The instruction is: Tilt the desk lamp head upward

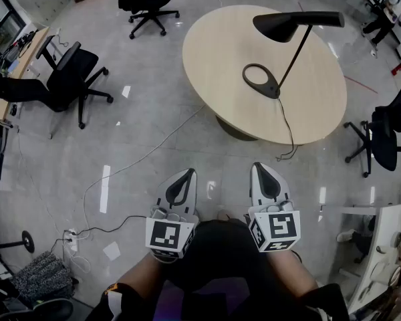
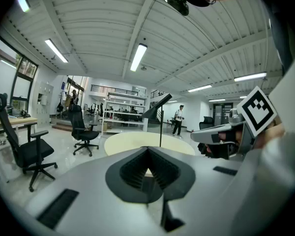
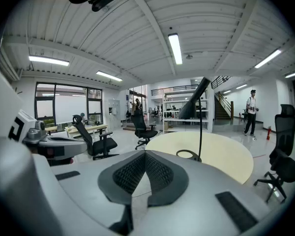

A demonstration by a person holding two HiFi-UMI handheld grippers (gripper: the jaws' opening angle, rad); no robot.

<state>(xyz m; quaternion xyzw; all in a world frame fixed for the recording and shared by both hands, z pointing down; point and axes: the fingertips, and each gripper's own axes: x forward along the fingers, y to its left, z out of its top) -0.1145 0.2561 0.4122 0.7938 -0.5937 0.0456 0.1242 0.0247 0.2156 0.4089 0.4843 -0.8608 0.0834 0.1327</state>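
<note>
A black desk lamp stands on the round beige table (image 1: 227,52), well ahead of me. Its cone head (image 1: 279,25) hangs from a level bar, and a slanted stem runs down to a ring base (image 1: 261,80). My left gripper (image 1: 185,174) and right gripper (image 1: 260,168) are held low near my body, over the floor and short of the table. Both are shut with nothing between the pads. The left gripper view shows the lamp head (image 2: 156,107) far beyond the shut left gripper (image 2: 148,149). From the right gripper (image 3: 145,153), the lamp head (image 3: 194,101) and ring base (image 3: 187,155) appear.
Black office chairs stand at the left (image 1: 70,79), the back (image 1: 147,2) and the right (image 1: 384,136). A cable (image 1: 147,154) runs across the grey floor to a power strip (image 1: 71,241). The lamp's cord (image 1: 289,136) drops over the table edge. A person (image 3: 250,111) walks far off.
</note>
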